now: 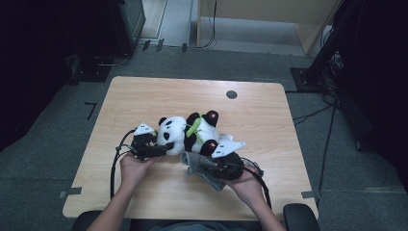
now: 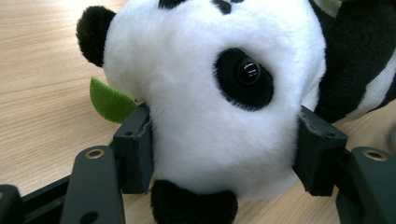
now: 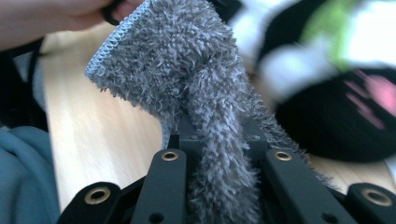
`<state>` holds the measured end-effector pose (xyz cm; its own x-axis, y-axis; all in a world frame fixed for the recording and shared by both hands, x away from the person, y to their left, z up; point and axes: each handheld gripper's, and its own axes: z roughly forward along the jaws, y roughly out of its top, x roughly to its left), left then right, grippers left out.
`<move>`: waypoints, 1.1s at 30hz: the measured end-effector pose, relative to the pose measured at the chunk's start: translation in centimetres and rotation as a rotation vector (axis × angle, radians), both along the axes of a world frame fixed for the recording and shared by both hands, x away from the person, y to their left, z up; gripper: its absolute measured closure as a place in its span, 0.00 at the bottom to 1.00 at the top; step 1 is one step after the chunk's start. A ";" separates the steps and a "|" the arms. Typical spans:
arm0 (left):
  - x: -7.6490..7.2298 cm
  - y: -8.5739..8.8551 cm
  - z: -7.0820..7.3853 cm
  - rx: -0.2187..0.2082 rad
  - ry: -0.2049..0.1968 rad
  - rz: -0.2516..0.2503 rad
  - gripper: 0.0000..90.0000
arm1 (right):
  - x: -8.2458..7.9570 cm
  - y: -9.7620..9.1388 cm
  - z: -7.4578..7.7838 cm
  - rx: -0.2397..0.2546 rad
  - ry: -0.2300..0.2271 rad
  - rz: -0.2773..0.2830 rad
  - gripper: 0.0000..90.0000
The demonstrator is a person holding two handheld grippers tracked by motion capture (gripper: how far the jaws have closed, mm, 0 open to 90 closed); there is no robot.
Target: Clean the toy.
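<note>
A black-and-white plush panda (image 1: 188,132) lies on its back in the middle of the wooden table (image 1: 144,96), head toward the left. My left gripper (image 1: 166,147) is shut on the panda's head (image 2: 219,93), one pad pressing into each side of the white fur. A green felt leaf (image 2: 109,100) pokes out beside the left pad. My right gripper (image 1: 211,166) is shut on a grey fluffy cloth (image 3: 196,84), which stands up bunched between the closed jaws. The cloth (image 1: 197,166) hangs just in front of the panda's black foot (image 3: 345,121).
A small dark round hole (image 1: 231,94) marks the table's far side. Cables (image 1: 114,168) trail from both grippers toward the near edge. Dark equipment and stands surround the table on a grey carpet.
</note>
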<state>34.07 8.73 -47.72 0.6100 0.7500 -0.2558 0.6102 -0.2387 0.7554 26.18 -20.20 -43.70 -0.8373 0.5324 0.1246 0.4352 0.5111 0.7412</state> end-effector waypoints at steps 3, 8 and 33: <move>0.0 0.0 0.0 -0.001 0.001 -0.001 0.37 | 0.5 2.5 -0.2 -0.006 0.008 0.053 0.86; 0.0 0.0 0.1 0.000 0.001 -0.001 0.37 | 2.6 6.3 -1.7 -0.029 0.004 0.043 0.86; 0.1 0.3 0.0 0.001 -0.002 -0.010 0.37 | 1.3 0.4 -2.2 -0.017 -0.074 -0.092 0.86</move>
<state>34.20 9.04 -47.76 0.6182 0.7440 -0.2535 0.6061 -0.2459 0.7564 27.47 -19.77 -45.90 -0.7917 0.6085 0.0546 0.4249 0.4843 0.7648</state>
